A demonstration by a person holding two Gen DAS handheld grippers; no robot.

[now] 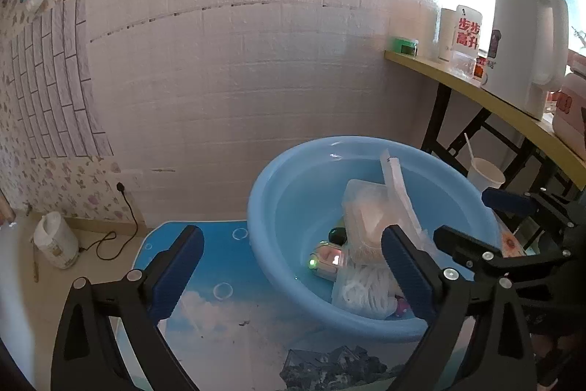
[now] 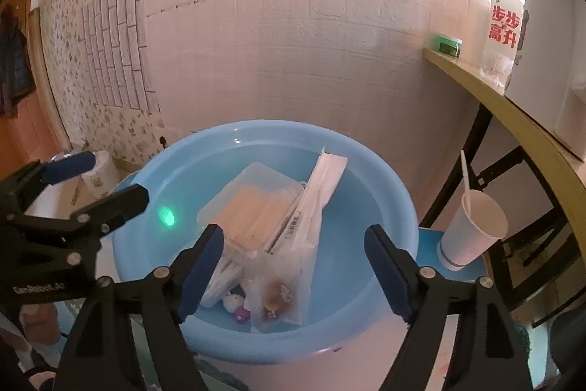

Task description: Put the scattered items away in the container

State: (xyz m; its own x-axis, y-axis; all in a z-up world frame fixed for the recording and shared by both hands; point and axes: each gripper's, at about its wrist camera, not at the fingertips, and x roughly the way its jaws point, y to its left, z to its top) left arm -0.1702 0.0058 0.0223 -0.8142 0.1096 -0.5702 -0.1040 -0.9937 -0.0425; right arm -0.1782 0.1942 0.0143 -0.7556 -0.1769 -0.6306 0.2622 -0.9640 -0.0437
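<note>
A light blue basin [image 1: 278,178] [image 2: 366,178] stands on a blue printed mat [image 1: 227,299]. Inside it lie a clear plastic box of swabs [image 1: 366,211] [image 2: 256,207], a long white packet [image 1: 397,185] [image 2: 322,185], a clear bag with small items [image 2: 282,284], a white bundle [image 1: 366,292] and a small toy with lit lights [image 1: 326,259]. My left gripper [image 1: 293,281] is open and empty, left of the basin's near rim. My right gripper [image 2: 293,273] is open and empty above the basin's near side. The other gripper shows at each view's edge.
A white paper cup [image 2: 472,233] [image 1: 485,173] with a spoon stands right of the basin. A yellow-edged table [image 1: 494,98] with a white kettle [image 1: 523,43] and bottles is at the right. A white bucket [image 1: 56,240] and a black cable [image 1: 124,218] are by the wall.
</note>
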